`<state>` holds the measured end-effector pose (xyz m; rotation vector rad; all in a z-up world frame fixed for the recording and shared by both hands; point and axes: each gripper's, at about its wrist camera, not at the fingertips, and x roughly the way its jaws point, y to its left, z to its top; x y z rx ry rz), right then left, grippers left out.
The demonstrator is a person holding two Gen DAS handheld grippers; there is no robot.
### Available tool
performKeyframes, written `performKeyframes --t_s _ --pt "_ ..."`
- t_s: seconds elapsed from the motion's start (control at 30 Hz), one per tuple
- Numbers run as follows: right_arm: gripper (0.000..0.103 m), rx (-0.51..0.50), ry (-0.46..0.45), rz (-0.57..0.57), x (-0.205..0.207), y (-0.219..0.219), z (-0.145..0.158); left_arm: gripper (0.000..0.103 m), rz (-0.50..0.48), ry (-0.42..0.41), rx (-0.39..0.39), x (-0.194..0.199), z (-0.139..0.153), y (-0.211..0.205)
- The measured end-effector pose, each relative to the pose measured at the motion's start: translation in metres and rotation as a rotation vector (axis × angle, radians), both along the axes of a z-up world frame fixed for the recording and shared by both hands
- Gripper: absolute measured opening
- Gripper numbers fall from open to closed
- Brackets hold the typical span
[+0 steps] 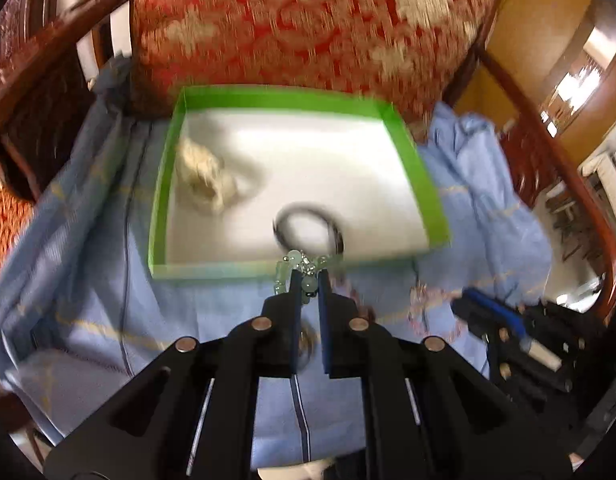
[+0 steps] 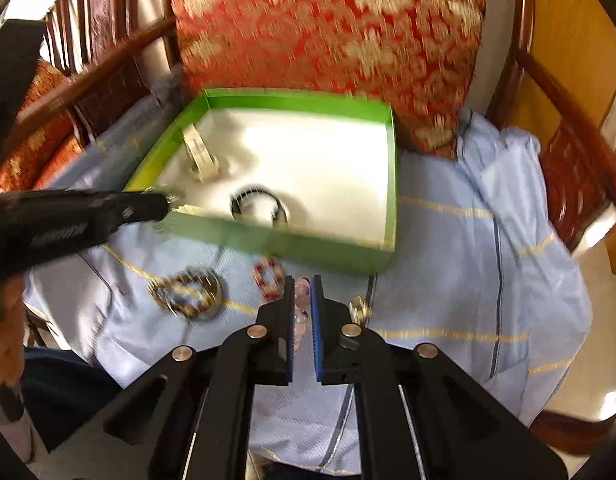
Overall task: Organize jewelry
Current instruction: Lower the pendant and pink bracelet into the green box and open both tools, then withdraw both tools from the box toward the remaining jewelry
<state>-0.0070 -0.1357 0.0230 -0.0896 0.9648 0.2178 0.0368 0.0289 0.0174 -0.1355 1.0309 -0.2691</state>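
My left gripper point(image 1: 310, 276) is shut on a pale green bead bracelet point(image 1: 285, 270), which hangs over the near wall of the green box point(image 1: 163, 184). Inside the white-floored box lie a cream bangle point(image 1: 199, 176) and a dark bangle point(image 1: 308, 228). My right gripper point(image 2: 301, 282) is shut on a clear pinkish bead bracelet point(image 2: 301, 300) above the blue cloth point(image 2: 448, 220), just in front of the green box point(image 2: 308, 244). In the right wrist view the left gripper point(image 2: 163, 200) reaches in from the left at the box's near corner.
On the cloth lie a brown bead bracelet with a silver bangle point(image 2: 187, 292), a red-and-white bracelet point(image 2: 269, 276) and a small metal piece point(image 2: 360, 308). A red patterned cushion point(image 2: 328, 20) stands behind the box. Wooden chair arms point(image 2: 568, 92) flank both sides.
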Motion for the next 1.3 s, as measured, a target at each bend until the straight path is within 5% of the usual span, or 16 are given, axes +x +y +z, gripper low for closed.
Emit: performKeyframes --t_s 0.23,0.63,0.67,0.73,0.8,1.03,1.2,1.3 --pt "0.008 0.063 -0.173 -0.019 0.043 0.003 0.042 0.008 0.082 -0.022 0.02 0.067 0.001 0.016" --pt "0.008 -0.027 -0.009 -0.093 0.116 0.001 -0.038 0.011 0.052 0.142 0.079 0.11 -0.067 -0.002" --pt "0.011 -0.028 -0.007 -0.096 0.117 0.0 -0.039 0.014 0.043 0.143 0.097 0.11 -0.068 -0.005" --pt "0.036 -0.004 -0.017 -0.105 0.113 -0.004 -0.035 0.027 0.026 0.13 0.11 0.106 -0.064 -0.009" --pt "0.045 0.027 -0.045 -0.113 0.103 -0.009 -0.028 0.03 0.014 0.109 0.097 0.1 -0.053 -0.009" --pt "0.045 0.18 -0.002 0.04 0.037 -0.013 -0.011 0.032 -0.043 0.008 -0.01 0.045 -0.01 0.004" --pt "0.045 0.03 0.049 0.153 0.013 0.015 -0.042 0.037 -0.089 0.008 -0.012 0.002 -0.016 -0.001" --pt "0.045 0.001 0.121 0.141 0.019 0.026 -0.071 0.041 -0.02 0.1 0.02 -0.008 -0.041 0.008"
